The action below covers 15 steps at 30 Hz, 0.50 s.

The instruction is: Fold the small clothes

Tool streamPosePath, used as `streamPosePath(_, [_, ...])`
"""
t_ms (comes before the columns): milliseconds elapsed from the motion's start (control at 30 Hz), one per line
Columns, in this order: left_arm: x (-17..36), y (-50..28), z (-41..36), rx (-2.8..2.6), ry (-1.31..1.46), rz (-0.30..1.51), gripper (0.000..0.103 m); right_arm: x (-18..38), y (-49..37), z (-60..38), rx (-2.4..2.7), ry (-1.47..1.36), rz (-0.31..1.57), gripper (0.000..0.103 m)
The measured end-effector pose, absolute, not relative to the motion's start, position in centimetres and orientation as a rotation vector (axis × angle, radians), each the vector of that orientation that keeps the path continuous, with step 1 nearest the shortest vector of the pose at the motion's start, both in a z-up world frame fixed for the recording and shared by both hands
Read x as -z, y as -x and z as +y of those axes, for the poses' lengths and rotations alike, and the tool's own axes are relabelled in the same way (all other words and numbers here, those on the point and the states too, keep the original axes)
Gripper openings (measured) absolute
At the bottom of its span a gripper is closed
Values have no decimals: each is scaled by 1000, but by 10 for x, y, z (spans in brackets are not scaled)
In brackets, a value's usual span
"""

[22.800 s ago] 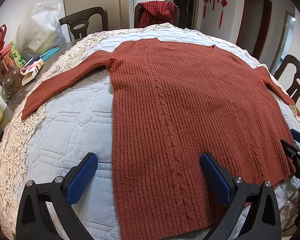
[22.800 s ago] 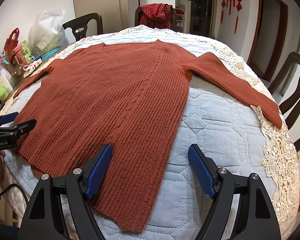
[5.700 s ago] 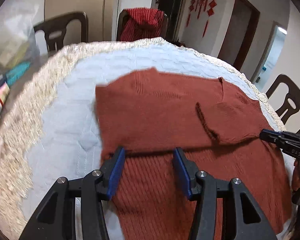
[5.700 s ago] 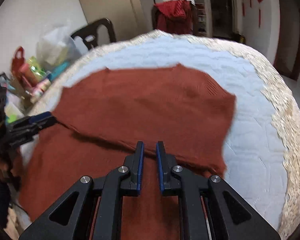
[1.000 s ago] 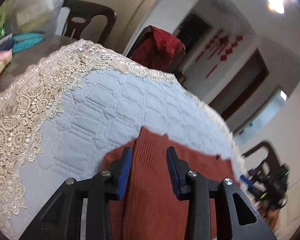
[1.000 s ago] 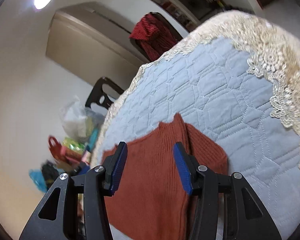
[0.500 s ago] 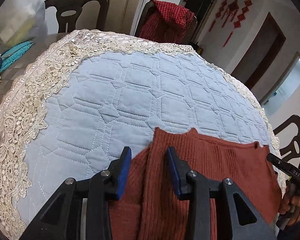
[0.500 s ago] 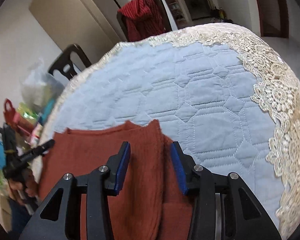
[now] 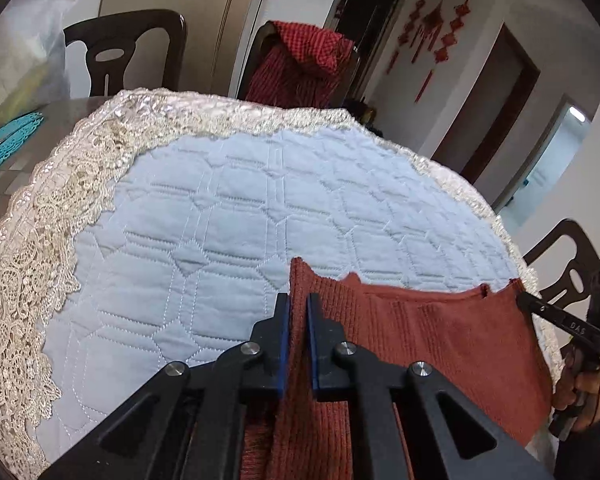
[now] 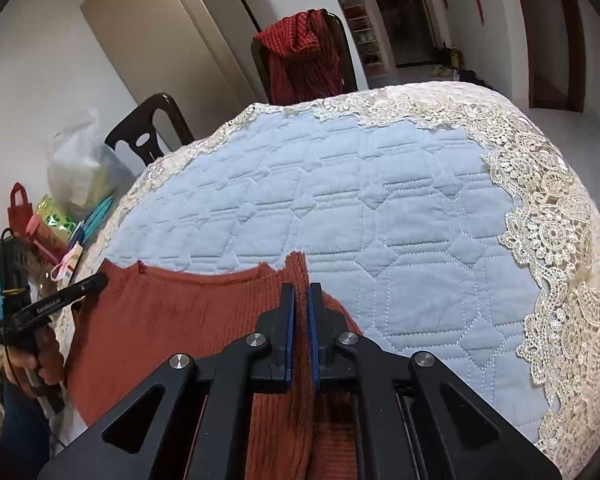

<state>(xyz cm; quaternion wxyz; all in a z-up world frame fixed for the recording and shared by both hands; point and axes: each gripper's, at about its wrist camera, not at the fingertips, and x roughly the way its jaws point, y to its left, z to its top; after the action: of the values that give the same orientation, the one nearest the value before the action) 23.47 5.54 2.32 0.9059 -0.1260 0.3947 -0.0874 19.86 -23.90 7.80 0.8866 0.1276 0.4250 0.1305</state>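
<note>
- Sweater [image 9: 440, 344]: rust-red ribbed knit, folded into a wide band that lies on the quilt [image 9: 240, 216] at the near side of the table, stretched between our two grippers.
- Our left gripper [image 9: 298, 312] has just been closing and now pinches a raised corner of the sweater between its blue pads [image 9: 285, 340]; a peak of knit stands up just past the fingertips.
- From the left gripper, the folded edge of the sweater runs away to the right, with bare quilt straight ahead and to the left.
- Our right gripper [image 10: 301, 300] has likewise just been closing and now grips the opposite corner, the cloth squeezed into a thin upright ridge between its pads [image 10: 289, 328].
- From the right gripper, the sweater spreads off to the left; ahead and to the right is only pale blue quilt with its lace border [image 10: 552, 240].
- In each wrist view the other gripper shows at the far end of the sweater, its tip touching the top corner there, with a hand [image 10: 46, 354] around its handle.
- Beyond both grippers, past the far table edge, stands a chair [image 9: 260, 64] draped with red checked cloth [image 9: 300, 68].
- Far to the left of the right gripper, off the quilt, sit a plastic bag [image 10: 80, 168] and small colourful packages [image 10: 48, 220].
</note>
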Motion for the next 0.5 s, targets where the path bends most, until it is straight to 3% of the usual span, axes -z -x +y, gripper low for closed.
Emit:
streamPosePath(167, [-26,-235,58,194,267,786,9,-81,-198,-244,-276,-294,850,6])
streamPosePath(500, [2,-261,62,143,265,908,10,-59,-208,-258,-225,-335,913,6])
